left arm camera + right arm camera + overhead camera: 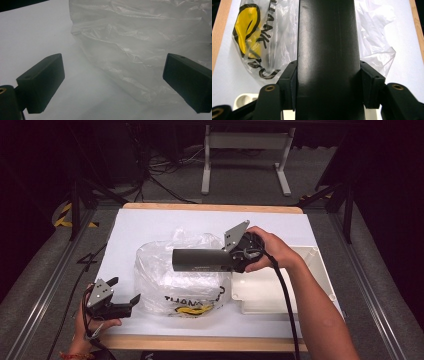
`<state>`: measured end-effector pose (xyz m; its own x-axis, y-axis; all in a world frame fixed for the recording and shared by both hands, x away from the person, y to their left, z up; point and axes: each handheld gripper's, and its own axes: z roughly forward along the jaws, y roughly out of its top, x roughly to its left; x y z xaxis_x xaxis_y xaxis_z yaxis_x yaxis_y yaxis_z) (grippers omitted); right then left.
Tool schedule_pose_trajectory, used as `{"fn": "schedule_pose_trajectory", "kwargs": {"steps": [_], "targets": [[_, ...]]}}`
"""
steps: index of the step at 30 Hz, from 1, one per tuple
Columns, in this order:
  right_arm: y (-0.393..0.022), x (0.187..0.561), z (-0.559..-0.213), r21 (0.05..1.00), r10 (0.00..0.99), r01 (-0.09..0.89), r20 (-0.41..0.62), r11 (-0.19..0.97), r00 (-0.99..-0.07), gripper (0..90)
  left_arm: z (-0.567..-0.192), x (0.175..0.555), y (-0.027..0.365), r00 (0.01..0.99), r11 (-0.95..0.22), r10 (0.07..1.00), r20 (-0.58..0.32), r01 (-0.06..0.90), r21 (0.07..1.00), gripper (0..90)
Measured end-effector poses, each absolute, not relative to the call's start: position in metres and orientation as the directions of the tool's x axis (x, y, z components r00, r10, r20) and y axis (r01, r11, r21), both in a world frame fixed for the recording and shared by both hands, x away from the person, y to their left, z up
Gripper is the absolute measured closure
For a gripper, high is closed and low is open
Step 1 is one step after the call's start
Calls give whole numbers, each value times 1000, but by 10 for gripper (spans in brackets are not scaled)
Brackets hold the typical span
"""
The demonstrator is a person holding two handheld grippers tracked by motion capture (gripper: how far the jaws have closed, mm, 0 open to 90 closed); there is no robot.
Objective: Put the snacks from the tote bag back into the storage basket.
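With your right gripper (227,260) clamped on the dark tube (200,259) above the plastic bag (170,280), the insertion step appears current; your left gripper (122,295), jaws spread and empty, should next likely hold the bag's mouth open.

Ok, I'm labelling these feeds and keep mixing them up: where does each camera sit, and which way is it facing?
High view: above the table's near side, looking forward and down; both forearms enter, left hand-held gripper, right hand-held gripper holding a dark tube.
Left gripper view: rides that gripper, low over the white table cover, facing the plastic bag; its open jaws show.
Right gripper view: looks along its jaws, clamped on the tube, down at the bag.
Shared: all three show the bag.
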<state>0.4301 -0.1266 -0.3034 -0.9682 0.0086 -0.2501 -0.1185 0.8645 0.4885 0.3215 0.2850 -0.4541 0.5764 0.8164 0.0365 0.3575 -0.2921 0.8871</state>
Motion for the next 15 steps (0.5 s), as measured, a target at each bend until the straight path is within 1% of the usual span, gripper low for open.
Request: {"fn": "schedule_pose_trajectory", "kwargs": {"steps": [15], "targets": [[-147,423,-295,489,15,-119,-263,864,-965,427,-455,322,285,580,-293,814,31,365,884,46]]}}
